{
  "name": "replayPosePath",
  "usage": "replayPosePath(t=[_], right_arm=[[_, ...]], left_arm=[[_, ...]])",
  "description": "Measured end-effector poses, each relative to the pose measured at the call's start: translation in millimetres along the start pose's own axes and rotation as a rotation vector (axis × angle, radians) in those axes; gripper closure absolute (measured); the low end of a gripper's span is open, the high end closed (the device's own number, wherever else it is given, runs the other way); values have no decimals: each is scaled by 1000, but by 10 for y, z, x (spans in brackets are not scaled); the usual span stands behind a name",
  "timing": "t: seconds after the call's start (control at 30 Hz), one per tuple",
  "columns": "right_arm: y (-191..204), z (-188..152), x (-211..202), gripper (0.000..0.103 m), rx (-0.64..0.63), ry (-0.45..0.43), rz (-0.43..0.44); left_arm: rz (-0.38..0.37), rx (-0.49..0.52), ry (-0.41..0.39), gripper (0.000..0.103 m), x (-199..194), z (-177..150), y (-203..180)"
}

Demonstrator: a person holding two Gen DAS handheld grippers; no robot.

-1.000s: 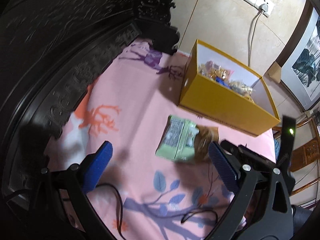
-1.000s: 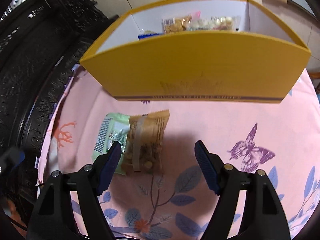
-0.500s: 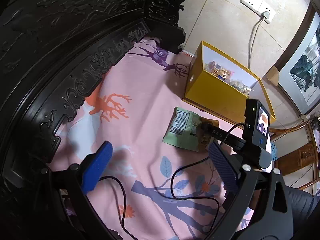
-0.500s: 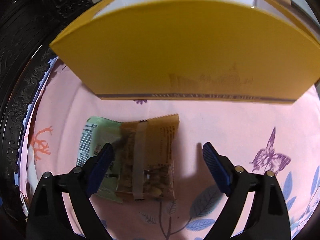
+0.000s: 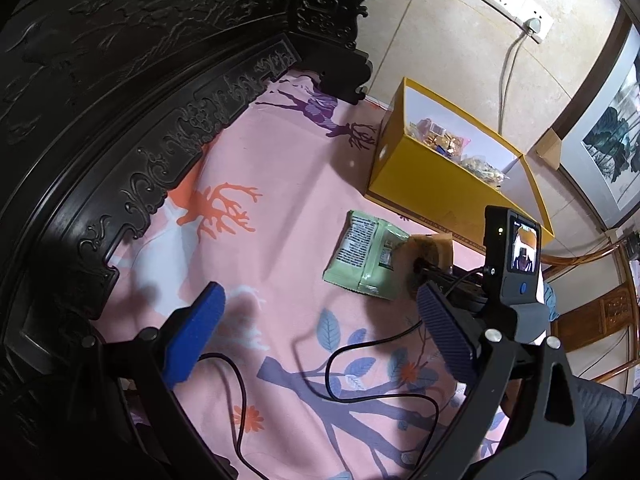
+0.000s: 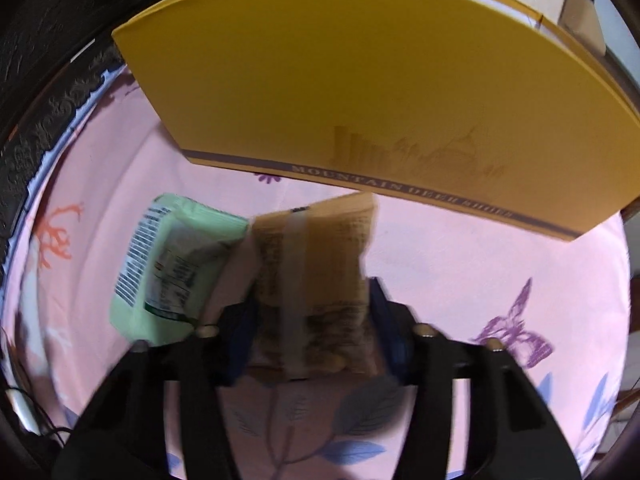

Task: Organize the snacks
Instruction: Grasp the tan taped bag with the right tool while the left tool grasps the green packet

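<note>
Pink bedding printed with deer, leaves and butterflies covers the bed, hemmed by a dark carved wooden frame.

On it, just in front of the yellow box, lies the brown snack bag, its left edge overlapping the green snack bag beside it. The right hand-held gripper has its two blue-padded fingers closed in against the bag's sides near the bottom end; whether the grip is already firm I cannot tell through the blur, but the bag fills the gap.

My reading is that the grasp-and-lift of the brown bag is in hand. To do it well, squeeze only enough to pinch the wrapper without crushing the pieces inside, and lift straight up first so the green bag does not get dragged along. The box's near wall rises high just behind the bag, so the bag must clear the rim before moving forward, then drop among the snacks already inside.

The left hand-held gripper hangs wide open and empty over the bedding, nearer the bed's front edge. A loose black cable curls there; keep it from snagging.
</note>
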State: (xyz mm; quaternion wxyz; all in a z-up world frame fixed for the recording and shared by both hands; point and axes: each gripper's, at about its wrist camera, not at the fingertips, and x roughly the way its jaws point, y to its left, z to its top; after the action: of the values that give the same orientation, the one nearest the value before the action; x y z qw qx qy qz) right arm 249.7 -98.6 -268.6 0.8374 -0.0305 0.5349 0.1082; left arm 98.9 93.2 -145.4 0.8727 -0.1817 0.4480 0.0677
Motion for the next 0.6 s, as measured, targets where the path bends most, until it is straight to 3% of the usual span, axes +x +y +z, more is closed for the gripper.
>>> replayPosePath(t=[0.27,0.6], right_arm=[[-195,-186,-86,56,-37,-13,26],[-964,-877,-476,56,52,-11,33]], left_arm=[[-12,53,18,5,66,-8,-198],[-33,138,44,5,379,99,-495]])
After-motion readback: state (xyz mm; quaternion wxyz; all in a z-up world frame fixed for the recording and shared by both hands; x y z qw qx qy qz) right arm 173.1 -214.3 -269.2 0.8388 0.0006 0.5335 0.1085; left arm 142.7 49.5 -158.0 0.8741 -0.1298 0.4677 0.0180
